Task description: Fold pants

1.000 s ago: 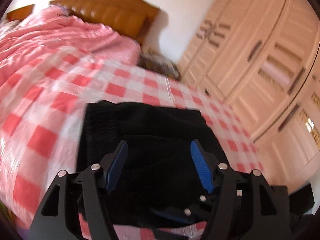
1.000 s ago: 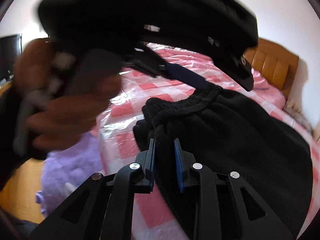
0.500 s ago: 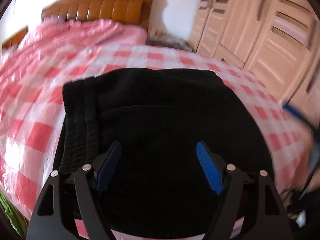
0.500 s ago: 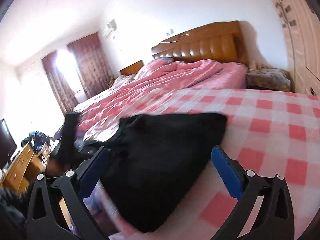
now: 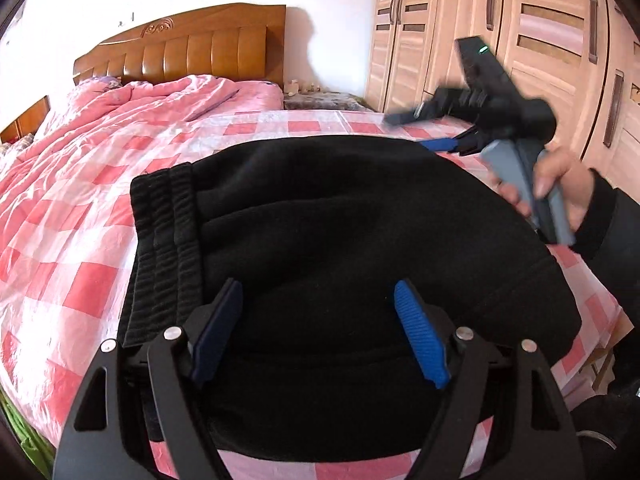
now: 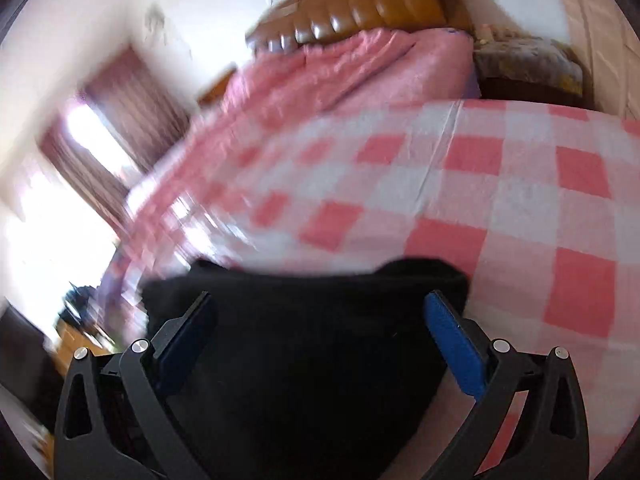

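The black pants (image 5: 340, 232) are seen lying folded into a thick bundle on the checked sheet (image 5: 80, 248) of the bed, on the near side of the wooden headboard (image 5: 180, 48) and well apart from it. The left gripper (image 5: 318, 336) is held spread above the bundle with nothing clamped; the right gripper (image 6: 320, 344) is likewise spread wide and empty over the bundle's far edge. The fold is judged nearly finished, so the bundle would best be pressed flat and its edges squared, not regripped. The cloth looks soft and fleecy, with a ribbed waistband (image 5: 168, 248) at the bundle's left; the sheet appears glossy and creased.
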### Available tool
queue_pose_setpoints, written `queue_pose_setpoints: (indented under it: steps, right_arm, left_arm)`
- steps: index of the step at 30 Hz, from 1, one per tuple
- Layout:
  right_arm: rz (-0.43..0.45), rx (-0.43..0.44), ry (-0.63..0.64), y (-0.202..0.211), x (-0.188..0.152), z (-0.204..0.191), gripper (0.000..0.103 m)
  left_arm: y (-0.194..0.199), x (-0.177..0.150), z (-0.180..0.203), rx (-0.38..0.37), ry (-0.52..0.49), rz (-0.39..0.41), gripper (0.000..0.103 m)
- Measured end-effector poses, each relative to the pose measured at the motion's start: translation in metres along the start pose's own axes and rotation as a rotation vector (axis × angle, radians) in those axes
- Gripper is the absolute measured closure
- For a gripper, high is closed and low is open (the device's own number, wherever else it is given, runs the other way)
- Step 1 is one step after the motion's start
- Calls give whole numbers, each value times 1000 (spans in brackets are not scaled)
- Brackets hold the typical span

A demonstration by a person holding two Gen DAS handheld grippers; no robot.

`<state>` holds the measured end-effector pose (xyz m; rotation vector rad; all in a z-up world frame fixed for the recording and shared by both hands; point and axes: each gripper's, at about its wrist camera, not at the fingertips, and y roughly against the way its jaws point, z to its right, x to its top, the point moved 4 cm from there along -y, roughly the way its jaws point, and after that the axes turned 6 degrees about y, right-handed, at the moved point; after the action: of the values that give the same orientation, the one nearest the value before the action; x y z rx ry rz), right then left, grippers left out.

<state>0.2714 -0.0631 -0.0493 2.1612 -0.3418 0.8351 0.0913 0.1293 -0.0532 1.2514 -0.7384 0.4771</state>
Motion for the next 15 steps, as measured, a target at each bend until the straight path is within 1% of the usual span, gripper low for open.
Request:
queue_pose_setpoints:
  steps: [2,3,4,5,6,7,8,10,12,14,15]
  right_arm:
    - [62,32,1,31,-2,-3,4]
    - [77,47,-12,45,-7,-4,4]
    - [87,75,-28,55,-13,-3,4]
    - [87,112,-38,64,-21,-5,4]
    - [71,149,-43,69,-31,-7,4]
    - [58,166,-47,71,-40,-7,4]
    - [43,189,-60,69,-48,-7,4]
    - [10,245,-102,57,-55,-7,4]
    - [-25,234,-127,40,-55,-5,4]
    - [-78,221,-148,15,-47,4,4]
    - [-89,207,-161,8,-44,7,4]
  left_arm:
    - [1,2,0,6,10,-2,25]
    - [8,6,4,19,36,-3,26]
    - [17,10,11,1,41,13,27]
    - [29,13,24,-30,13,46,27]
    - [36,14,35,-40,-19,66,26]
    - [42,15,50,-51,-72,80,26]
    - [43,14,64,-65,-114,77,26]
    - [30,4,96,-139,-194,34,25]
    - [13,-9,113,-133,-246,17,25]
    - [-1,-15,117,-124,-232,2,23]
    - [-5,-18,115,-122,-223,-11,22]
